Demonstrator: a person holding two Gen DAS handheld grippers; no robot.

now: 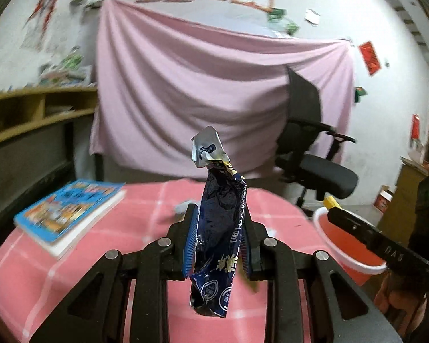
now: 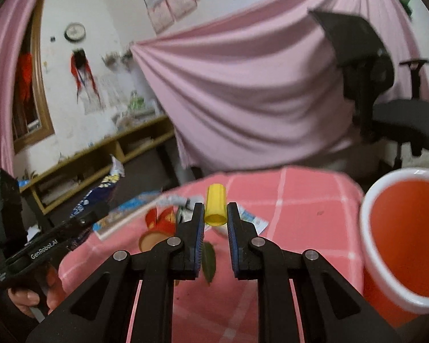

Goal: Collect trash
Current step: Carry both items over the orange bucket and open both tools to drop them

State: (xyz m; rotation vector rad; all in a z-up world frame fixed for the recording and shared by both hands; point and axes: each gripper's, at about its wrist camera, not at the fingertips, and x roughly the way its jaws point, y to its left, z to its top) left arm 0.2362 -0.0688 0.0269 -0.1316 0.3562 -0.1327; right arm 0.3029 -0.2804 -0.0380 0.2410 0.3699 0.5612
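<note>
My left gripper (image 1: 218,223) is shut on a crumpled dark blue snack wrapper (image 1: 220,228), held upright above the pink checked tablecloth (image 1: 146,217). My right gripper (image 2: 216,217) is shut on a small yellow tube (image 2: 215,208), held above the table. The orange bucket (image 2: 406,237) with a white rim stands close on the right; it also shows in the left wrist view (image 1: 343,248). On the table below the right gripper lie a red and yellow wrapper (image 2: 157,223), a green leaf (image 2: 208,260) and a white and blue wrapper (image 2: 251,220).
A blue book (image 1: 68,208) lies on the table's left side. A black office chair (image 1: 311,148) stands behind the table before a pink sheet (image 1: 214,91). Wooden shelves (image 1: 28,114) are on the left wall. The left gripper's body (image 2: 43,245) shows in the right wrist view.
</note>
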